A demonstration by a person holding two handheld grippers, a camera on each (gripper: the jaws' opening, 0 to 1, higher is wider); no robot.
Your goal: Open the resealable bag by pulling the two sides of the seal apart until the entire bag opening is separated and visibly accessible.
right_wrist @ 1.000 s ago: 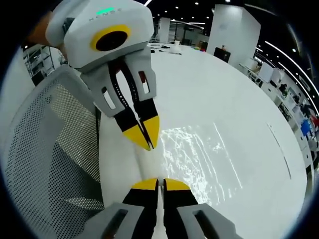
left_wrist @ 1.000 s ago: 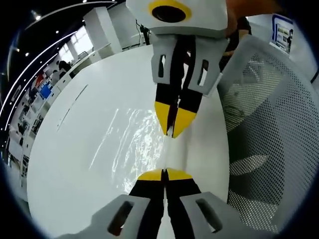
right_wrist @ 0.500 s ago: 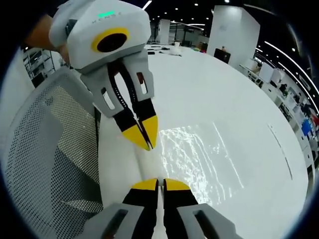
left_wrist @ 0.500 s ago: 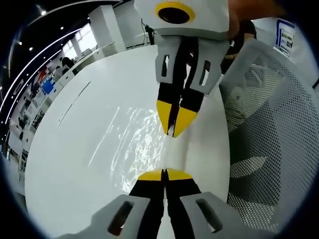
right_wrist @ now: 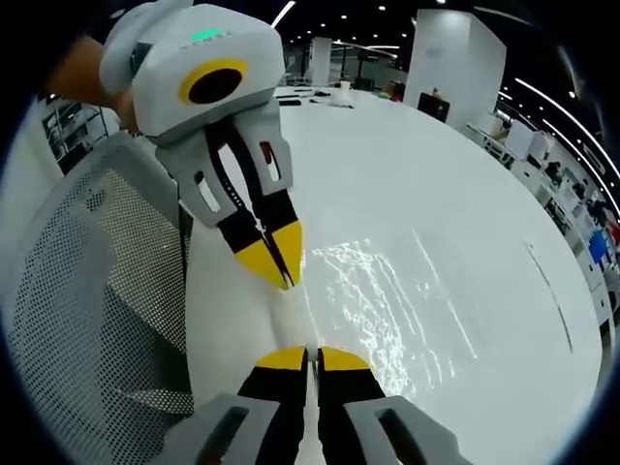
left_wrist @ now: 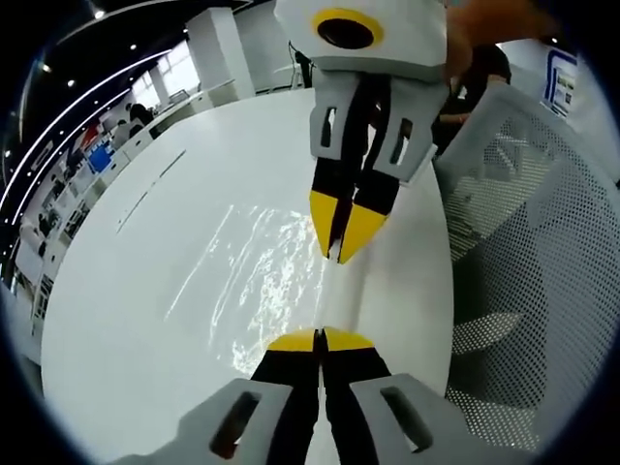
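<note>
A clear, crinkled resealable bag (left_wrist: 276,276) hangs over the white round table (left_wrist: 145,291), stretched between my two grippers. In the left gripper view my left gripper (left_wrist: 320,340) rises from the bottom, its yellow tips shut on the bag's near edge. My right gripper (left_wrist: 340,250) points down at it from the top, shut on the opposite edge. The right gripper view mirrors this: my right gripper (right_wrist: 312,358) is shut at the bottom, my left gripper (right_wrist: 278,278) comes in from the upper left, and the bag (right_wrist: 387,300) spreads to the right. I cannot see whether the seal has parted.
A white mesh chair (left_wrist: 523,242) stands close beside the table, also the mesh chair (right_wrist: 87,291) in the right gripper view. An orange sleeve (left_wrist: 494,17) shows behind my right gripper. Desks and people sit far off in the hall.
Both views have shifted slightly with the hands. The grippers stay shut and face each other at about the same gap, and the bag's glinting film looks a little more spread.
</note>
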